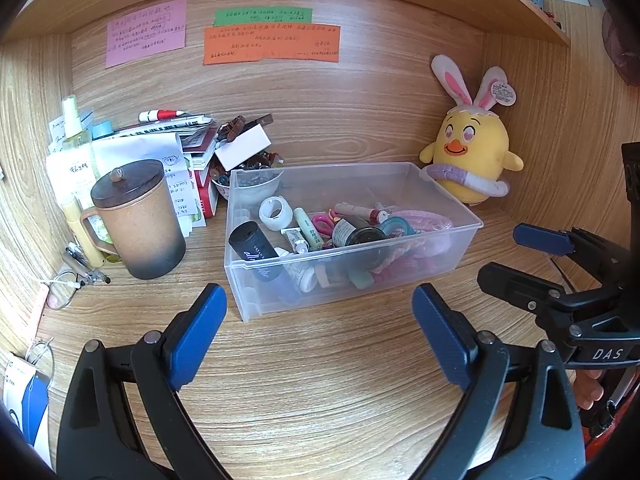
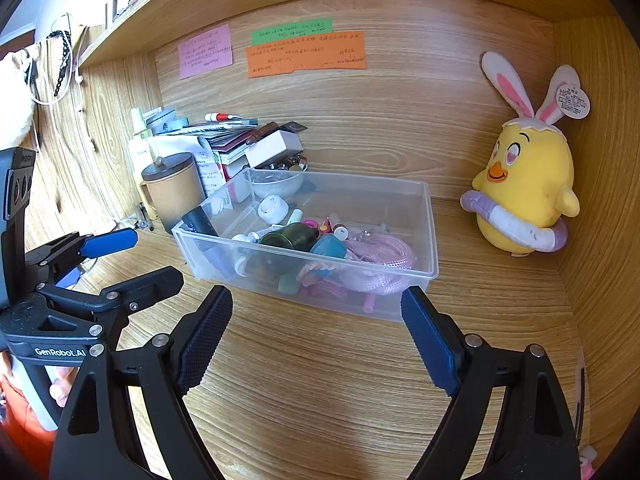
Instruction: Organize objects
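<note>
A clear plastic bin (image 1: 460,216) (image 2: 430,240) stands on the wooden desk and holds several small items: a black cylinder (image 1: 252,244), a white tape roll (image 1: 276,212), a dark green jar (image 2: 292,237), a pink cord (image 2: 380,256). My left gripper (image 1: 320,312) is open and empty, a little in front of the bin. My right gripper (image 2: 318,312) is open and empty, in front of the bin's near right corner. The right gripper shows at the right of the left wrist view (image 1: 516,256); the left gripper shows at the left of the right wrist view (image 2: 140,258).
A brown lidded mug (image 1: 138,216) (image 2: 174,188) stands left of the bin, beside a pile of books, papers and bottles (image 1: 168,140). A yellow chick plush (image 1: 468,152) (image 2: 524,196) sits at the back right corner. Coloured notes (image 1: 272,40) hang on the back wall.
</note>
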`<action>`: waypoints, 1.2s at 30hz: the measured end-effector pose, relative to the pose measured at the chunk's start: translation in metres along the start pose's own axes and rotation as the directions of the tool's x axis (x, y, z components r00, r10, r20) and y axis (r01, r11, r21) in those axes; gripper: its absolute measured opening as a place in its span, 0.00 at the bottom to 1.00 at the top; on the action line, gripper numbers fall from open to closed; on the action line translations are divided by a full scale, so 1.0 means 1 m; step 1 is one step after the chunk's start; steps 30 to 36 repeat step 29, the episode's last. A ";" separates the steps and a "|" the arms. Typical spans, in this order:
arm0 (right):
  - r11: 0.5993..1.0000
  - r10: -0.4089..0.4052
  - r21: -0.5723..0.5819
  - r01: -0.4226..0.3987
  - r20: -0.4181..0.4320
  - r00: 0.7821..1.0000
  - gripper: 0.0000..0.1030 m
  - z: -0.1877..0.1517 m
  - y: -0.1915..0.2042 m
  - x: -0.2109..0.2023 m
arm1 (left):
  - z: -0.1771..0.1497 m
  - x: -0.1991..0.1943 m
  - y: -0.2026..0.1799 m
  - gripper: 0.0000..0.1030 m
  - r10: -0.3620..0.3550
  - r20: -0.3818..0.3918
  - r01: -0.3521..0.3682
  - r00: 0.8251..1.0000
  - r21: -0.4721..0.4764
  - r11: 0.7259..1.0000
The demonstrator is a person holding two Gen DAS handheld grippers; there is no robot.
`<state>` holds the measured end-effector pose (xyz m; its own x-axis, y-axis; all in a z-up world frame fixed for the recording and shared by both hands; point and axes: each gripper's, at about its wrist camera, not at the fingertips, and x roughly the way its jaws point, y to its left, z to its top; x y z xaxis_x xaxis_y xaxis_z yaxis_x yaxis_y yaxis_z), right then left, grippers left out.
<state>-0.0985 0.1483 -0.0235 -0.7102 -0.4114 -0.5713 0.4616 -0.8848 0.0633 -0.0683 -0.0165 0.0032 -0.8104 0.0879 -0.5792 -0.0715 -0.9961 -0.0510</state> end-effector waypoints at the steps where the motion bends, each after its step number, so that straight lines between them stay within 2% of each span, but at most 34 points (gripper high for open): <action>1: 1.000 0.000 0.001 0.000 0.000 1.000 0.82 0.000 0.000 0.000 | 0.000 0.000 0.000 0.92 -0.001 0.001 0.001 1.000 0.001 1.000; 9: 1.000 0.010 0.003 -0.010 -0.001 1.000 0.82 0.000 0.002 0.001 | 0.001 -0.001 0.000 0.92 -0.009 0.002 0.009 1.000 -0.004 1.000; 15: 1.000 0.015 0.006 -0.015 -0.005 1.000 0.82 -0.001 0.003 0.001 | 0.000 0.003 0.004 0.92 -0.032 -0.026 0.031 0.999 -0.025 0.999; 36: 0.999 0.027 0.020 -0.026 -0.032 0.999 0.82 -0.003 0.001 0.009 | -0.001 0.006 0.008 0.96 -0.022 -0.032 0.020 0.999 -0.041 0.999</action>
